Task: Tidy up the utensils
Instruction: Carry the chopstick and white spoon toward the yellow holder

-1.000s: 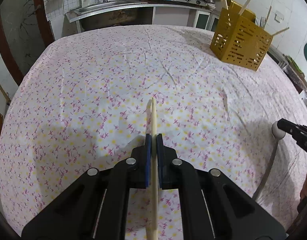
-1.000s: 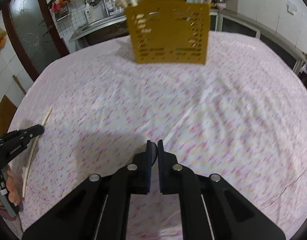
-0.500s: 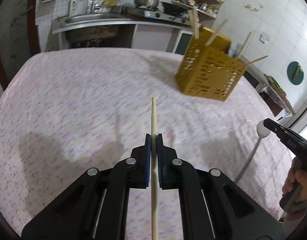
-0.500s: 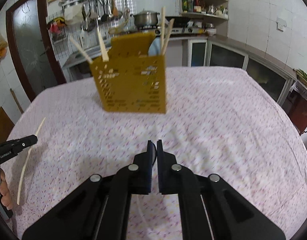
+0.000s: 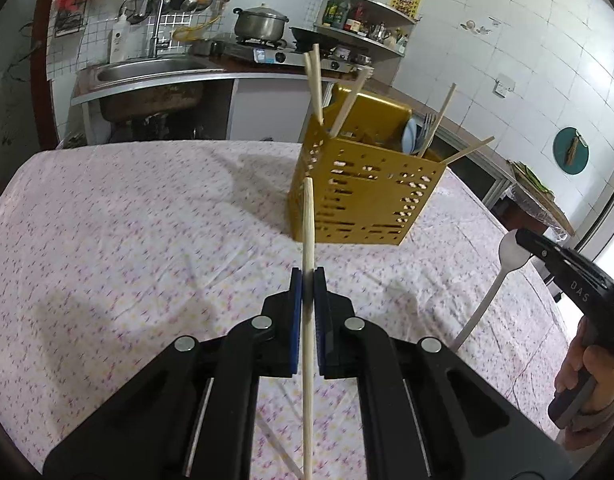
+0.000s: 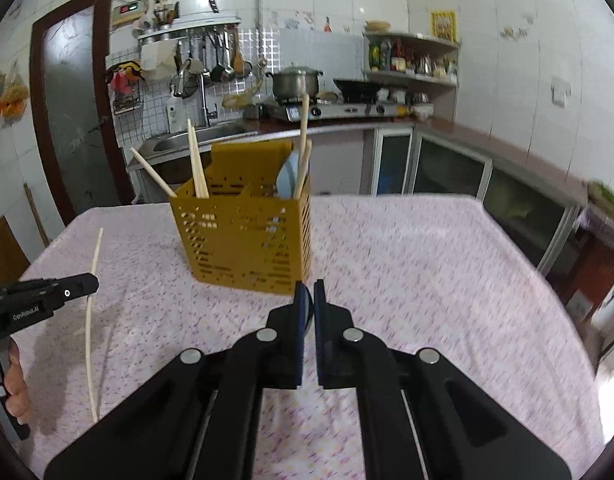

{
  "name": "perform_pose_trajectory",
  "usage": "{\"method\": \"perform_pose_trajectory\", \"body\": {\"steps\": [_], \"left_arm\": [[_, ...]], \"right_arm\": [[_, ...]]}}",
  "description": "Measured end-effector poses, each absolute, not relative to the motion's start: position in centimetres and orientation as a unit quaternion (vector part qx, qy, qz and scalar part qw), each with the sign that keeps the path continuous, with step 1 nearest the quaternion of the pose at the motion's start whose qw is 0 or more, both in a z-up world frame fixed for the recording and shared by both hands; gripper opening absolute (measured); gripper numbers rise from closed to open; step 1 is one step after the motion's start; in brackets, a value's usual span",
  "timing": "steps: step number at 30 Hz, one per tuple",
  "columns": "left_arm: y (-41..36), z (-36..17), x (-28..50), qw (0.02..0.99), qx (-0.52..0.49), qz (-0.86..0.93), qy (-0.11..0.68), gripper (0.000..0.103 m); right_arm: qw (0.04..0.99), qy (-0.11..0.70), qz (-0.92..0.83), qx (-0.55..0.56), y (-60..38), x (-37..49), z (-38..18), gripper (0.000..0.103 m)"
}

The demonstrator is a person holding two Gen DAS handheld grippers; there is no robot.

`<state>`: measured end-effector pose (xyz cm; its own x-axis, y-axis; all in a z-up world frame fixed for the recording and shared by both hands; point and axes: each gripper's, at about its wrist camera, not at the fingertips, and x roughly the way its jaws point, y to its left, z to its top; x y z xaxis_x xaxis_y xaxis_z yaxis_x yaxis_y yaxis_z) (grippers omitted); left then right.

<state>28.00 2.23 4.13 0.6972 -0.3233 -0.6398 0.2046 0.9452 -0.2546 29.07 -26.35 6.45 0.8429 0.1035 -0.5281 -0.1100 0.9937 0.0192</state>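
My left gripper [image 5: 307, 276] is shut on a pale wooden chopstick [image 5: 308, 224] held upright above the table; it shows in the right wrist view [image 6: 91, 312] at the left. My right gripper [image 6: 308, 290] is shut on a metal fork [image 5: 507, 256], seen in the left wrist view at the right, head up; in its own view only a sliver shows between the pads. The yellow perforated utensil holder [image 5: 363, 196] [image 6: 247, 236] stands ahead of both grippers with several chopsticks, forks and a blue spoon in it.
The table carries a pink flowered cloth [image 5: 127, 220]. Behind it are a steel sink [image 5: 147, 76], a stove with a pot [image 5: 261, 24] and wall shelves. Cabinets [image 6: 447, 168] run along the right wall.
Both grippers have lifted off the cloth and tilted up with their utensils. The holder now stands closer and more central in both views.
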Motion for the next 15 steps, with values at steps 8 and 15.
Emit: {"method": "perform_pose_trajectory", "body": {"steps": [8, 15], "left_arm": [[0.6, 7.4, 29.6, 0.928, -0.082, -0.148, 0.332, 0.005], [-0.9, 11.7, 31.3, 0.942, -0.071, -0.152, 0.291, 0.005]], "right_arm": [[0.967, 0.246, 0.043, -0.044, -27.1, 30.6, 9.6, 0.004], [0.974, 0.219, 0.033, -0.044, -28.1, 32.5, 13.4, 0.004]]}}
